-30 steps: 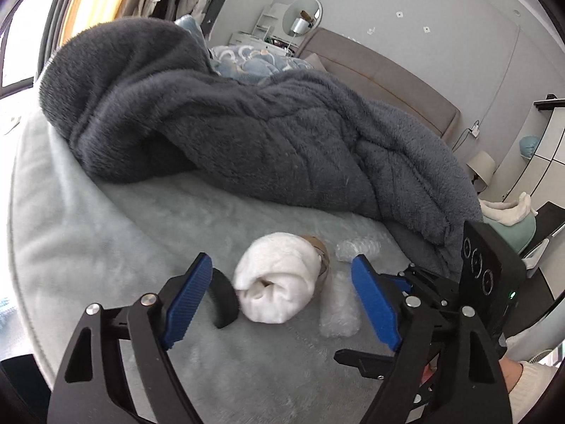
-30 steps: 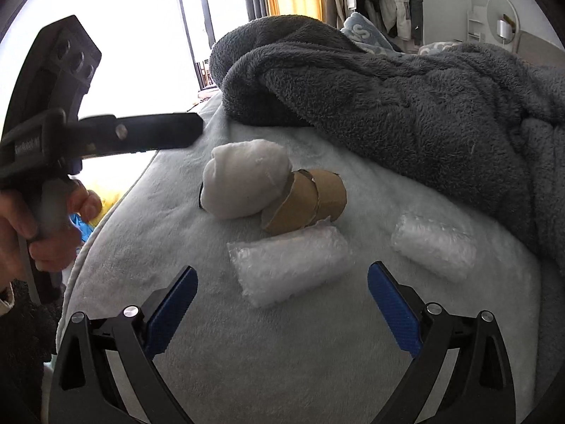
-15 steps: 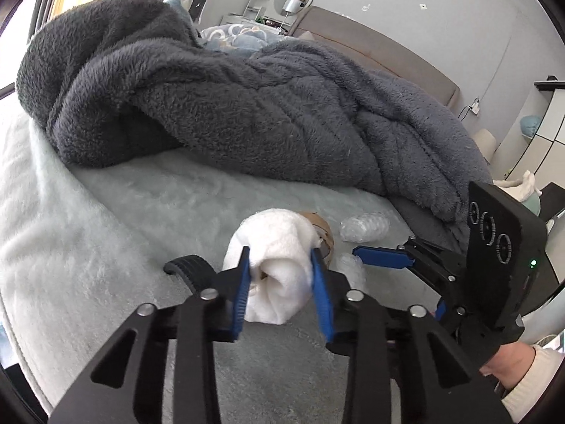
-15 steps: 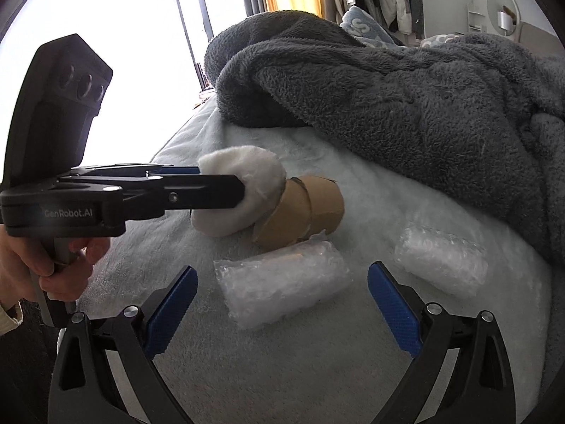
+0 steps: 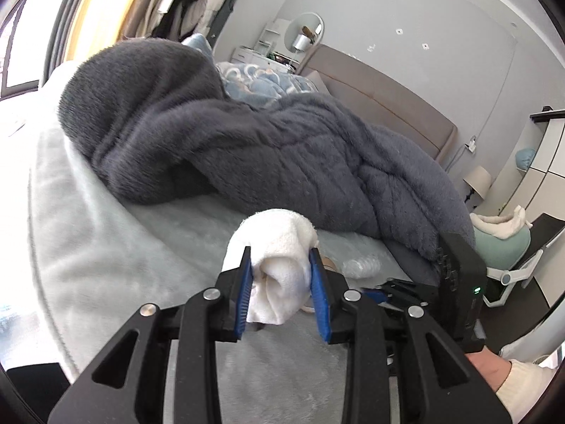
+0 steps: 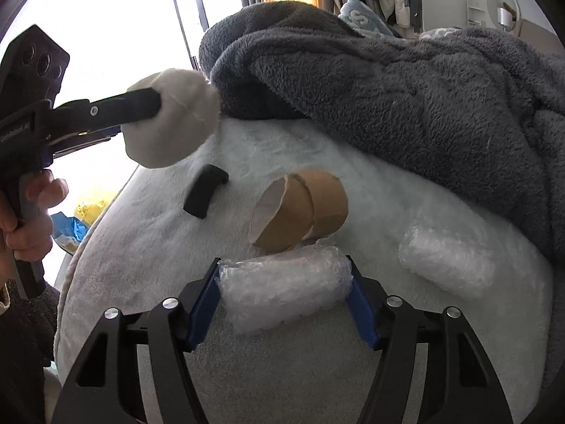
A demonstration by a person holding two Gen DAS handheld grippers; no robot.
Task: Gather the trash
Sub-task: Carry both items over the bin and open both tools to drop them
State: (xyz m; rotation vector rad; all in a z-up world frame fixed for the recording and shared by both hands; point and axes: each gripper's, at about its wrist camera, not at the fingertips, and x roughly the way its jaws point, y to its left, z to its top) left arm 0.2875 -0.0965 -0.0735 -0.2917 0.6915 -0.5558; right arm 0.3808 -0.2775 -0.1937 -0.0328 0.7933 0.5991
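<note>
My left gripper (image 5: pixel 280 282) is shut on a rolled white cloth wad (image 5: pixel 279 247) and holds it up off the pale bed cover (image 5: pixel 106 247). In the right wrist view the wad (image 6: pixel 176 116) hangs at the upper left, with a hand on the gripper's grip. My right gripper (image 6: pixel 284 282) is closing, with a bubble wrap roll (image 6: pixel 282 289) lying crosswise between its jaws. Both blue pads (image 6: pixel 208 300) touch the roll's ends. A torn cardboard tube (image 6: pixel 300 208) lies just beyond it. A second bubble wrap roll (image 6: pixel 448 265) rests to the right.
A thick dark grey blanket (image 6: pixel 388 88) is heaped across the far side of the bed. A small black curved piece (image 6: pixel 206 196) lies on the cover left of the tube. The bed's left edge drops to a floor with yellow and blue items (image 6: pixel 77 219).
The left gripper closed on the white wad and raised it off the bed, uncovering the black piece. The right jaws came in from wide open onto the ends of the near bubble wrap roll.
</note>
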